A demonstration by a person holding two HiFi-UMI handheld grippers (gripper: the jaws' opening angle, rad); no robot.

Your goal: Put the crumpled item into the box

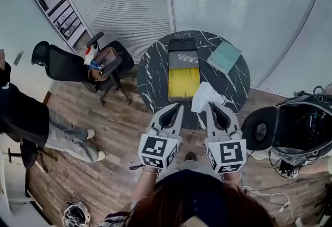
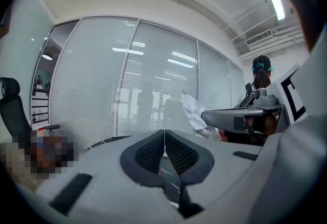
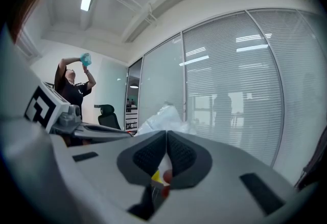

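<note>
Right gripper [image 1: 213, 106] clamps the crumpled item [image 1: 204, 95], which juts forward toward the box [image 1: 182, 84]; left gripper [image 1: 179, 106] closed, empty

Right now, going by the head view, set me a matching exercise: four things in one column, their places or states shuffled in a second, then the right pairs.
Things:
1. crumpled white item
2. box
3. teal pad
4. black office chair

Places or states:
A. on the floor, left of the table
B. lying on the table's right side
C. pinched by the right gripper
D. open on the table, yellow inside

Pairs: 1-C, 2-D, 3-B, 4-A.
</note>
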